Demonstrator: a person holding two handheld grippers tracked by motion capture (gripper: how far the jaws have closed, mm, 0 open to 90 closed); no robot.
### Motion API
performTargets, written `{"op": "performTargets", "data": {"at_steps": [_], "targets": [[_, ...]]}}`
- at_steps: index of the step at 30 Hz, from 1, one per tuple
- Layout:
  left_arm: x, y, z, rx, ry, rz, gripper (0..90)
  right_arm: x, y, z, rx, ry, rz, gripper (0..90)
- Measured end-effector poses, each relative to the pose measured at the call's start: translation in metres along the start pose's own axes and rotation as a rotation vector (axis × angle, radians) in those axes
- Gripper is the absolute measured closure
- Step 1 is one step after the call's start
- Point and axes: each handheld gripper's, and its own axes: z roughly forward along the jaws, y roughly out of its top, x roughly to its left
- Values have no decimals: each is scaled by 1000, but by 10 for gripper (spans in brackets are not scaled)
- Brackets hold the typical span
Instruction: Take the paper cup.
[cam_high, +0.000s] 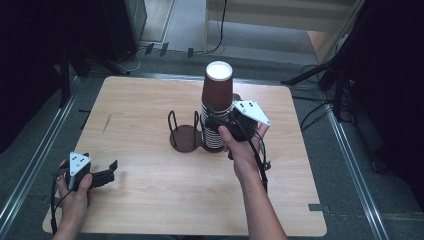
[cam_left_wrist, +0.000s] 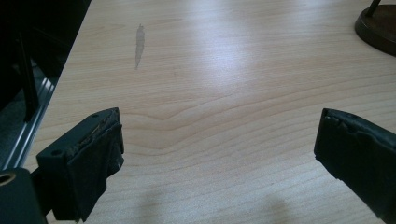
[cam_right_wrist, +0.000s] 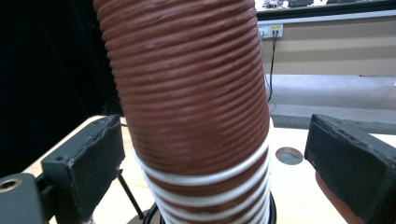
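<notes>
Progress judged as mid-task: brown ribbed paper cups with white rolled rims, nested upside down into a tall stack, standing in one ring of a dark two-ring wire cup holder; second ring of that holder vacant.

Nearest, left gripper: jaws spread wide, nothing between them, bare pale wood-grain table top ahead. A sliver of the holder's dark round base at the far upper right of the left gripper view, well apart from the jaws. Seen from the high view, left gripper resting near the front left corner of the table, idle, playing no part in the stacking.

Farther on, right gripper: jaws set on either side of the cup stack, stack centred between them. Left pad just beside the cup wall; right pad with a visible gap to the stack, table surface and a round hole showing through it. Jaws judged parted, no grip on the stack. From the high view, right gripper at the lower part of the stack, just above the holder.

Remaining, as a judgement: either a close on the stack or a withdrawal; not determinable which. Number of cups outstanding unknown; no loose cups on the table.

Obscured: foot of the stack and its seat in the ring cut off at the bottom edge of the right gripper view; top of the stack cut off above. Cup count not readable from the rims. Contact at the left pad uncertain. Room beyond the table dark.
</notes>
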Motion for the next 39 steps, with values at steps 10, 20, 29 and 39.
{"op": "performTargets", "data": {"at_steps": [10, 20, 29, 39], "targets": [[1, 0, 0, 5, -2, -7, 23, 4, 7, 11, -11, -3, -7, 45], [1, 0, 1, 8, -4, -15, 23, 11, 9, 22, -19, -22, -6, 50], [1, 1, 1, 13, -1, -9, 23, 19, 10, 31, -57, -71, -24, 68], [1, 1, 1, 15, -1, -12, 23, 19, 8, 39, -63, -71, -34, 75]]}}
